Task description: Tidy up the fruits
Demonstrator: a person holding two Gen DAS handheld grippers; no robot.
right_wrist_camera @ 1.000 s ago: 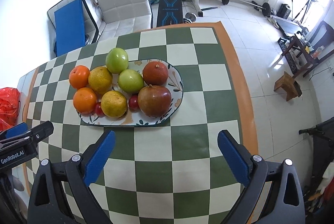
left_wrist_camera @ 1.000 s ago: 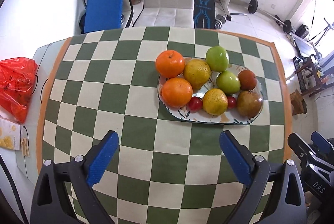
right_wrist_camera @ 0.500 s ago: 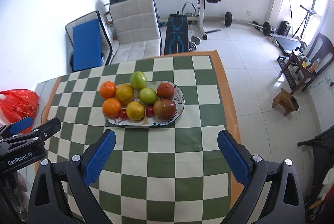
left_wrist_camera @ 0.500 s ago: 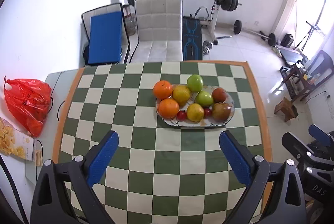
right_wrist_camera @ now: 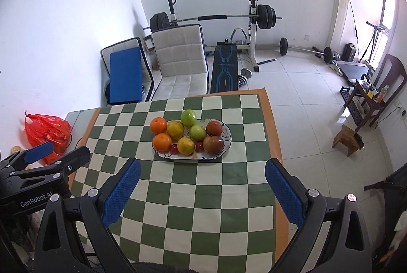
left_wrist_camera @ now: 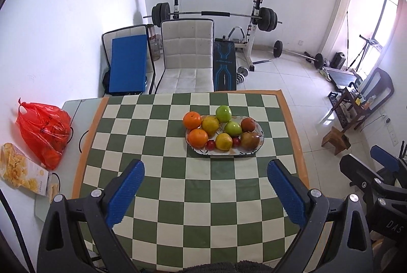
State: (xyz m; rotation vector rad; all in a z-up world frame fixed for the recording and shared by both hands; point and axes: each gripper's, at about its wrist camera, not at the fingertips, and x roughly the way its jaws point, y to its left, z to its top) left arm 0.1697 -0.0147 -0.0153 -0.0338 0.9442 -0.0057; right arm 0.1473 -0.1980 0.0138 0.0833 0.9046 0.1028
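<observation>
An oval patterned plate (left_wrist_camera: 230, 153) (right_wrist_camera: 225, 149) sits on the green-and-cream checkered table (left_wrist_camera: 193, 194) (right_wrist_camera: 195, 196). It holds two oranges (left_wrist_camera: 198, 137), two yellow citrus (left_wrist_camera: 223, 141), two green apples (left_wrist_camera: 223, 113), two brownish-red fruits (left_wrist_camera: 250, 140) and small red ones. My left gripper (left_wrist_camera: 205, 190) is open and empty, held high and well back from the plate. My right gripper (right_wrist_camera: 202, 189) is open and empty too, likewise back from the plate. Each gripper shows at the edge of the other's view.
A red plastic bag (left_wrist_camera: 43, 132) and a snack box (left_wrist_camera: 21, 175) lie on a glass top left of the table. A padded chair (left_wrist_camera: 187, 57) stands behind the table, with gym equipment (left_wrist_camera: 213, 16) beyond. A wooden stool (left_wrist_camera: 335, 139) stands on the floor at right.
Both grippers have pulled back and up from the plate, so the fruit looks smaller and farther off. Both stay open. The fruit has not moved.
</observation>
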